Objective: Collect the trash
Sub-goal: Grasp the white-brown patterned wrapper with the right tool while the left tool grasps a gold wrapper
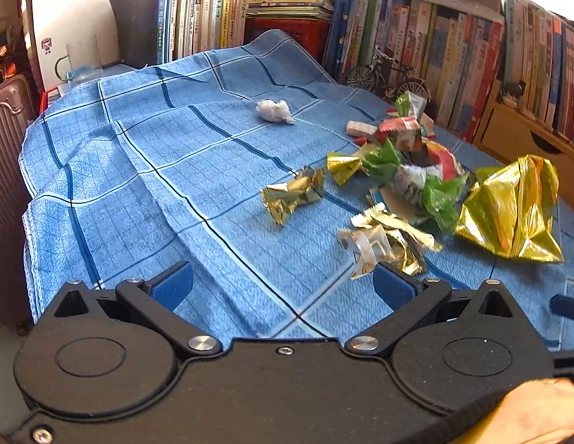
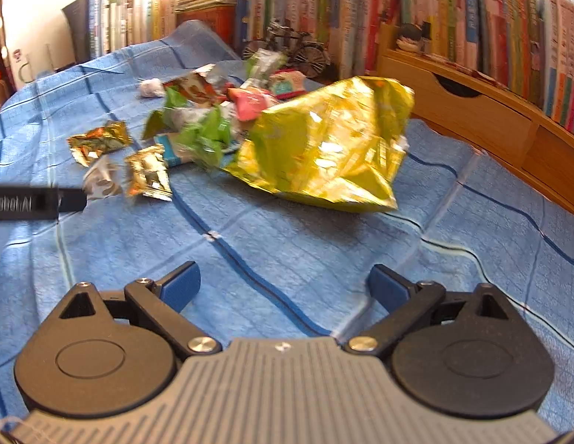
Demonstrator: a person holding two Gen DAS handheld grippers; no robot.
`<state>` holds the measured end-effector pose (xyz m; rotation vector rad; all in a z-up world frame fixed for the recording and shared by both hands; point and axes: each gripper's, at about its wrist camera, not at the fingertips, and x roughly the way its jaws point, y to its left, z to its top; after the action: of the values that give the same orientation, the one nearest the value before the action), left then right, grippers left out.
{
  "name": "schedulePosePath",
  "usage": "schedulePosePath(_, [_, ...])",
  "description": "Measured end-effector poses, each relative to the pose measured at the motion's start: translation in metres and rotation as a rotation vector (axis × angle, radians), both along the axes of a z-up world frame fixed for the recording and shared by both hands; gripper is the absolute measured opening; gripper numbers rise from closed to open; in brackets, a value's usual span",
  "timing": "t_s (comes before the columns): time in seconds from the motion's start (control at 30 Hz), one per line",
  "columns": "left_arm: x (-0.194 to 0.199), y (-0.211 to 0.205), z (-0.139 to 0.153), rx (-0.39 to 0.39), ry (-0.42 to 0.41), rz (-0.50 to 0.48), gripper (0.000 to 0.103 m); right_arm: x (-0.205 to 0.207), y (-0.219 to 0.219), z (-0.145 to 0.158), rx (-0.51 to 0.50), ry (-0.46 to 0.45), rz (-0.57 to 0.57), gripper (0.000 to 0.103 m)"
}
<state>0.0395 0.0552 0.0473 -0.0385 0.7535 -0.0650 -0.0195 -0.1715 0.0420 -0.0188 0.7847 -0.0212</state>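
Observation:
Trash lies scattered on a blue checked cloth (image 1: 146, 170). A large gold foil bag (image 1: 513, 207) (image 2: 331, 148) sits at the right. Beside it are green and red wrappers (image 1: 409, 155) (image 2: 202, 125), a gold candy wrapper (image 1: 292, 194) (image 2: 98, 140), a crumpled silver-gold wrapper (image 1: 383, 244) (image 2: 148, 174) and a white tissue ball (image 1: 274, 110) (image 2: 152, 87) farther back. My left gripper (image 1: 283, 288) is open above the cloth, its right pad close to the silver-gold wrapper. My right gripper (image 2: 283, 286) is open with nothing between its fingers, short of the gold bag.
Rows of books (image 1: 453, 44) (image 2: 453, 18) line the back and right. A small model bicycle (image 1: 387, 74) (image 2: 294, 50) stands before them. A wooden drawer unit (image 2: 483, 111) is at the right, a clear mug (image 1: 79, 61) and a suitcase (image 1: 9, 118) at the left.

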Motion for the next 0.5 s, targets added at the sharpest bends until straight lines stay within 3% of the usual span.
schedulePosePath(0.2, [0.026,0.028,0.02,-0.064,0.02,-0.038,0.103,0.008,0.037,0.018,0.046,-0.012,0.12,0.095])
schedulePosePath(0.4, [0.047,0.031,0.027,-0.081,0.038,-0.108,0.103,0.019,0.074,0.032,0.149,-0.024,0.203,0.081])
schedulePosePath(0.5, [0.061,0.025,0.025,-0.063,0.048,-0.143,0.092,0.029,0.097,0.03,0.118,-0.035,0.212,0.079])
